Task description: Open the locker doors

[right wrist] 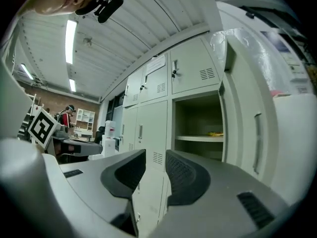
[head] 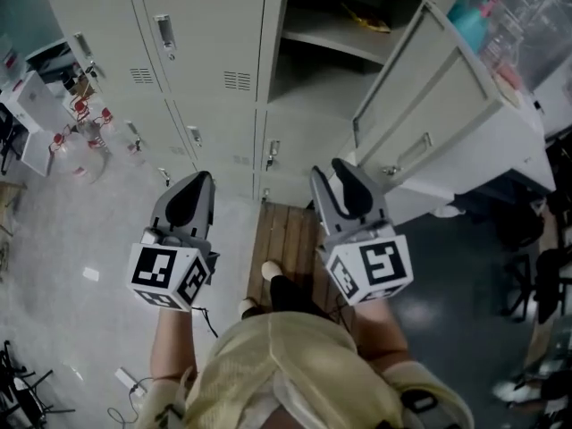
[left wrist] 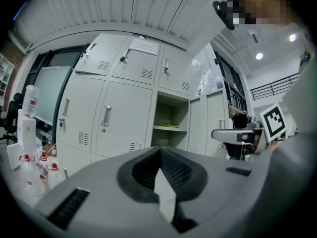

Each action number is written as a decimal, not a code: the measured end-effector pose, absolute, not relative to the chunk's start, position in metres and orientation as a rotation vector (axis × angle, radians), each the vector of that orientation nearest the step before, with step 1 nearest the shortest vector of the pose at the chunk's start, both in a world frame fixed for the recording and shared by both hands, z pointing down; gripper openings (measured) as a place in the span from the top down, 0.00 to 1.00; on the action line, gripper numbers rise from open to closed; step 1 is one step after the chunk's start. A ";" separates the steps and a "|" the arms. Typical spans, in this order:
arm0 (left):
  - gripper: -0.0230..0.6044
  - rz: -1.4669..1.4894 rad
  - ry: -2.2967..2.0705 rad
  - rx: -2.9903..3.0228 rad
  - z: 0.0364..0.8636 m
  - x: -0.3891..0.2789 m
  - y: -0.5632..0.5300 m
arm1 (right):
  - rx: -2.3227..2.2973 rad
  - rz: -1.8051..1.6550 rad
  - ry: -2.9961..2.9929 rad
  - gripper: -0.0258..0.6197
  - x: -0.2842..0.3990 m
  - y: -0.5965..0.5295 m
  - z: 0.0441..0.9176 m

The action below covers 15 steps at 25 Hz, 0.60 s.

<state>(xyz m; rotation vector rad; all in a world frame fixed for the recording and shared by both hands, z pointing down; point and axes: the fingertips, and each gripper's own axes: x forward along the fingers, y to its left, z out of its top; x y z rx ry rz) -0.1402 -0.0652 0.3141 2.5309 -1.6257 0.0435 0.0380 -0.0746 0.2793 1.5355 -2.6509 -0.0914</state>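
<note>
Standing off from the locker doors [head: 201,25], one already open, left tool [left wrist: 159,151] pinched together, right tool [right wrist: 156,155] narrowly parted, both empty; stiff light sheet metal, probably, best taken by the handle [head: 164,31].

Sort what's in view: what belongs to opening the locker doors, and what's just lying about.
For the job:
left gripper
right gripper
closed locker doors
open locker door

Lying about:
yellow item on the shelf
red-capped bottles
wooden boards on the floor
</note>
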 end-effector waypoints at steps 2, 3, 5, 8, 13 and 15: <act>0.97 0.040 -1.661 2.489 0.319 -0.152 -0.065 | 1.488 -0.068 -2.669 0.77 0.026 -0.082 0.288; 0.97 0.038 -1.674 2.472 0.321 -0.157 -0.066 | 1.466 -0.056 -2.676 0.77 0.020 -0.087 0.293; 0.97 0.040 -1.695 2.442 0.326 -0.164 -0.068 | 1.425 -0.035 -2.688 0.77 0.007 -0.095 0.303; 0.97 0.046 -1.712 2.398 0.336 -0.172 -0.072 | 1.375 -0.006 -2.700 0.77 -0.008 -0.107 0.319; 0.97 0.040 -1.708 2.328 0.355 -0.181 -0.085 | 1.336 0.053 -2.690 0.77 -0.022 -0.133 0.352; 0.97 0.038 -1.695 2.302 0.365 -0.181 -0.091 | 1.324 0.090 -2.681 0.77 -0.025 -0.144 0.368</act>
